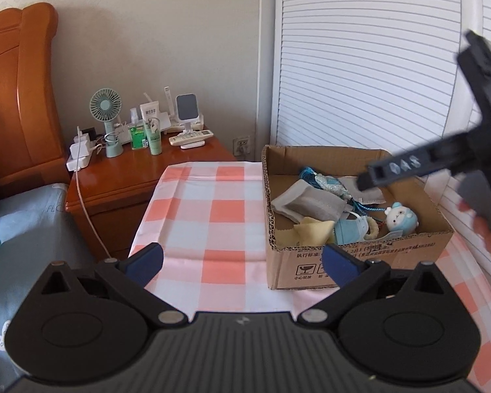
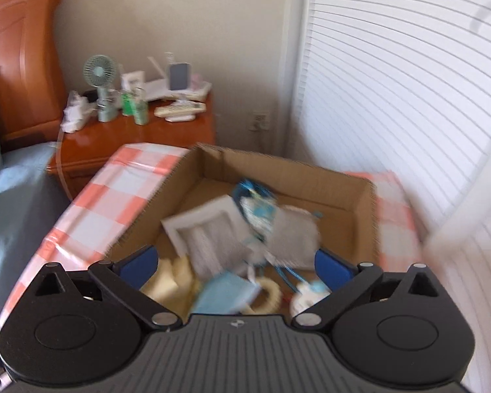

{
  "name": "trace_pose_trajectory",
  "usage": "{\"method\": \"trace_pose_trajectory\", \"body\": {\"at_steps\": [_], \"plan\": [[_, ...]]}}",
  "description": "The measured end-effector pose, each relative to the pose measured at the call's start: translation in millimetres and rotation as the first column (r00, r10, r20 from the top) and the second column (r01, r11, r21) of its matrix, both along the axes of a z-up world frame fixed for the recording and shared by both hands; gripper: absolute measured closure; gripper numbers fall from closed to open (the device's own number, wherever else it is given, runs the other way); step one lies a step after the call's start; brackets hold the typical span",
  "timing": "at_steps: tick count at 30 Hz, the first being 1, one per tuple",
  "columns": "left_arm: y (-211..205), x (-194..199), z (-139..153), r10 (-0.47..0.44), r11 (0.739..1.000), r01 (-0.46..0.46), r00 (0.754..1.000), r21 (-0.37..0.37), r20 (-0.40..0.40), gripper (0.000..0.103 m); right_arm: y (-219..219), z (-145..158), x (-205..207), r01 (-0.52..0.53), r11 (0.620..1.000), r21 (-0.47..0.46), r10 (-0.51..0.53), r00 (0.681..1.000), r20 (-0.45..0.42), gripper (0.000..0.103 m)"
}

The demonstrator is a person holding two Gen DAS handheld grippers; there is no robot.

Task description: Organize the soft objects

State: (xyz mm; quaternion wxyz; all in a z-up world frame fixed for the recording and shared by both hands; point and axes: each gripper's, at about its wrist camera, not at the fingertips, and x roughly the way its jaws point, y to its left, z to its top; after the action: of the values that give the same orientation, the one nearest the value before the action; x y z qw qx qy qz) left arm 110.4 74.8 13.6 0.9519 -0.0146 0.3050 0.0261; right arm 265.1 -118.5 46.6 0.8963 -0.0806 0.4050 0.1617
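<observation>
A cardboard box stands on the pink checked tablecloth. In it lie grey pouches, a yellow cloth, a blue face mask, a blue tassel charm and a small blue-and-white plush. My left gripper is open and empty, low over the cloth in front of the box. My right gripper is open and empty, above the box; its view is blurred. The right tool also shows in the left wrist view, over the box's right side.
A wooden nightstand behind the table carries a small fan, bottles, a remote and chargers. A bed with blue sheets and a wooden headboard is at the left. White louvred doors stand at the right.
</observation>
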Motion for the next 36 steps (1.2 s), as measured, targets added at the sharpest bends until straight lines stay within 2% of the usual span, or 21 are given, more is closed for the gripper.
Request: {"method": "trace_pose_trajectory", "body": {"at_steps": [6, 10, 14, 24, 36], "plan": [[-13, -1, 8, 0.034, 0.999, -0.032, 0.998, 0.033, -0.052, 0.001, -28, -4, -59, 0.177, 0.975, -0.137, -0.175, 0.984, 0.028, 0.0], [-27, -8, 15, 0.012, 0.999, -0.009, 0.999, 0.049, -0.053, 0.001, -46, -6, -101, 0.248, 0.961, -0.121, -0.246, 0.969, 0.029, 0.0], [-39, -13, 18, 0.0, 0.998, 0.004, 0.998, 0.062, -0.061, 0.001, -53, -6, -125, 0.273, 0.957, -0.098, -0.273, 0.962, 0.022, 0.0], [-45, -19, 16, 0.008, 0.998, -0.002, 0.996, 0.063, -0.085, 0.001, -56, -5, -135, 0.277, 0.959, -0.053, -0.278, 0.961, 0.001, 0.0], [-44, -19, 16, 0.012, 0.998, -0.007, 0.996, 0.059, -0.091, 0.001, -55, -3, -137, 0.269, 0.962, -0.049, -0.269, 0.963, 0.008, 0.0]]}}
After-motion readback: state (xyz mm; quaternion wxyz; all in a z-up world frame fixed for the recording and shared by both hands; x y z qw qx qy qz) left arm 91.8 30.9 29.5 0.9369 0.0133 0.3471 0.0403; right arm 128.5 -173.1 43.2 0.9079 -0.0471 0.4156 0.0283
